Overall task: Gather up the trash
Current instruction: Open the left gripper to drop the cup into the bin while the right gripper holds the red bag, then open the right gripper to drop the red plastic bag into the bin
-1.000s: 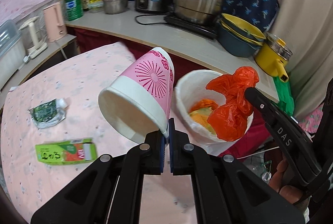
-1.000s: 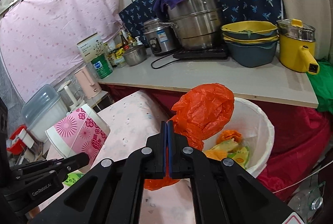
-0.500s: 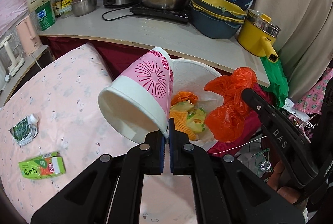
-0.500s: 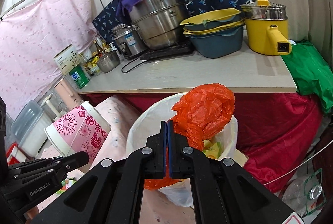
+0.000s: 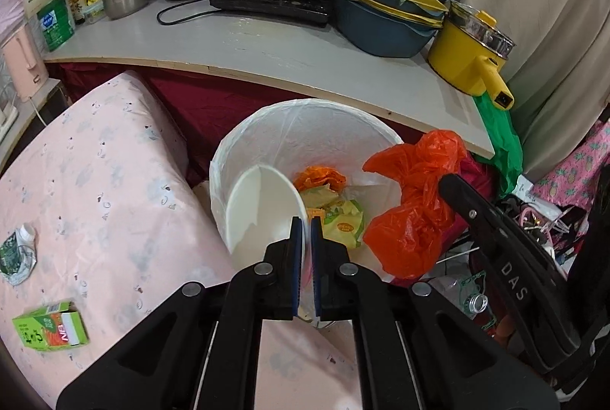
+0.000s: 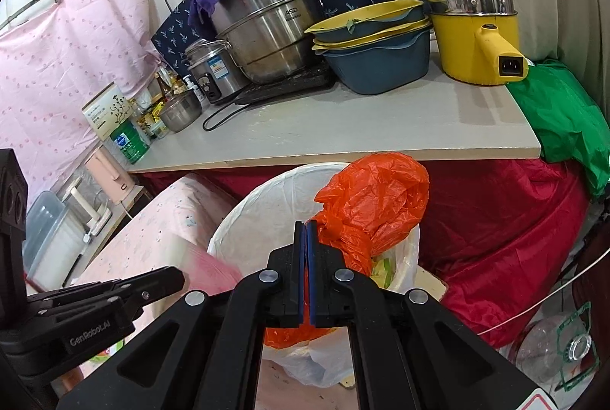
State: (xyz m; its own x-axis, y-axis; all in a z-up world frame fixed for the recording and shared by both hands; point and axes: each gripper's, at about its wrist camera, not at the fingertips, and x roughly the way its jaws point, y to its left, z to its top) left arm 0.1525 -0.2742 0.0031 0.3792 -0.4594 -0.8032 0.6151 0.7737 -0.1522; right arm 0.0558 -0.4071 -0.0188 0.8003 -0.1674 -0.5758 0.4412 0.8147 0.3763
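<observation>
A white-lined trash bin stands beside the pink-clothed table, with food wrappers inside. My left gripper is shut on the wall of a pink-and-white paper cup. The cup hangs inside the bin at its left side, its white inside facing me. In the right wrist view the cup is a pink blur by the left gripper's finger. My right gripper is shut on a crumpled orange plastic bag over the bin. In the left wrist view the bag sits at the right rim.
A green juice carton and a crumpled green wrapper lie on the table. Behind the bin, a grey counter carries steel pots, blue-and-yellow basins and a yellow pot. A plastic bottle lies on the cluttered floor.
Both grippers moved toward the bin and sank. The cup swung from above the table down into the bin, tipping mouth-up toward me. The orange bag now hangs lower over the rim.
</observation>
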